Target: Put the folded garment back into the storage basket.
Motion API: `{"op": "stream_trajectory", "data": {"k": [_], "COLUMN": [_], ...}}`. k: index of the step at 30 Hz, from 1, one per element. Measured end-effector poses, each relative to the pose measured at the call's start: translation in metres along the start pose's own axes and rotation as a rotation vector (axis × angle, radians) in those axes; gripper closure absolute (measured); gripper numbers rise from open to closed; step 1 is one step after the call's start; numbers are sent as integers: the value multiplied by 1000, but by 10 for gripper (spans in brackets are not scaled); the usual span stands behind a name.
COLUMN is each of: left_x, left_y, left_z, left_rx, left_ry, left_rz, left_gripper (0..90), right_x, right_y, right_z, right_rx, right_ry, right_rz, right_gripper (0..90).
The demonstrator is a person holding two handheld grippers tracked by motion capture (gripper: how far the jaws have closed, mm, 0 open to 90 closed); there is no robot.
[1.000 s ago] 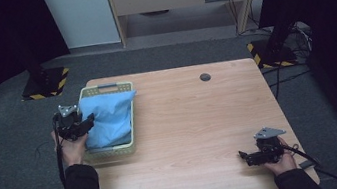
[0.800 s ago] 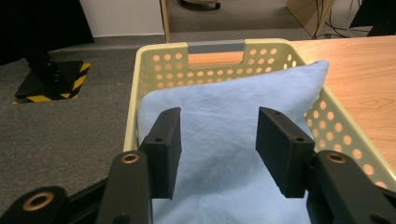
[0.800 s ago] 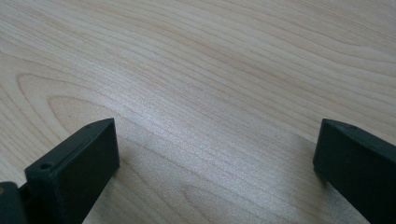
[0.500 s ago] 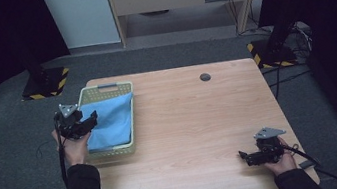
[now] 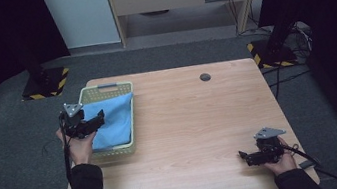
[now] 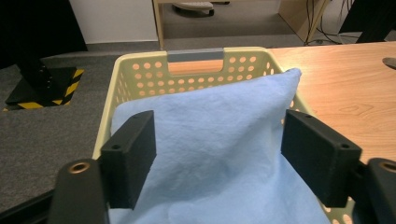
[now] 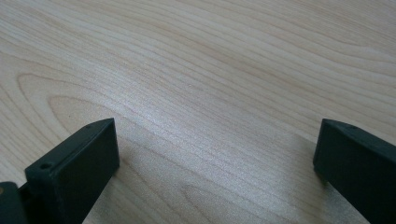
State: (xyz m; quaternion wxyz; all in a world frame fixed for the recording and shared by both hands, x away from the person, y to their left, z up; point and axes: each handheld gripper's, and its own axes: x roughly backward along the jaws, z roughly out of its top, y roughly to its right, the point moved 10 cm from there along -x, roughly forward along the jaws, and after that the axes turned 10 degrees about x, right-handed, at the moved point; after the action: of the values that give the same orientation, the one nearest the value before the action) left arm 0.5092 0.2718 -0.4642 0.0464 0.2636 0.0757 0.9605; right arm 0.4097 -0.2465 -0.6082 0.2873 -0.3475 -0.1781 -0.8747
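High view: left gripper (image 5: 95, 120) above blue cloth (image 5: 114, 120) in yellow basket (image 5: 105, 90) at desk's left edge, jaws apart, empty; right gripper (image 5: 244, 156) near front right corner, jaws spread.

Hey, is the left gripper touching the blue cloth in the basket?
Cannot tell. In the left gripper view the open left gripper straddles the blue cloth, but no clear contact or gap shows.

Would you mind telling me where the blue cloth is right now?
In the high view, the blue cloth lies in the yellow basket at the table's left edge, under the open left gripper.
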Motion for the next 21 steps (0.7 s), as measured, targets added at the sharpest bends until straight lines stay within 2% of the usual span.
{"op": "stream_trajectory", "data": {"k": [11,21], "left_x": [-1,0], "left_y": [15,33], "left_z": [-1,1], "left_rx": [-14,-25], "left_ry": [7,24], "left_rz": [-27,-70], "left_gripper": [197,151], "right_x": [0,0], "right_y": [0,0], "right_z": [0,0], "right_rx": [0,0], "right_ry": [0,0], "right_rz": [0,0], "right_gripper": [3,3]}}
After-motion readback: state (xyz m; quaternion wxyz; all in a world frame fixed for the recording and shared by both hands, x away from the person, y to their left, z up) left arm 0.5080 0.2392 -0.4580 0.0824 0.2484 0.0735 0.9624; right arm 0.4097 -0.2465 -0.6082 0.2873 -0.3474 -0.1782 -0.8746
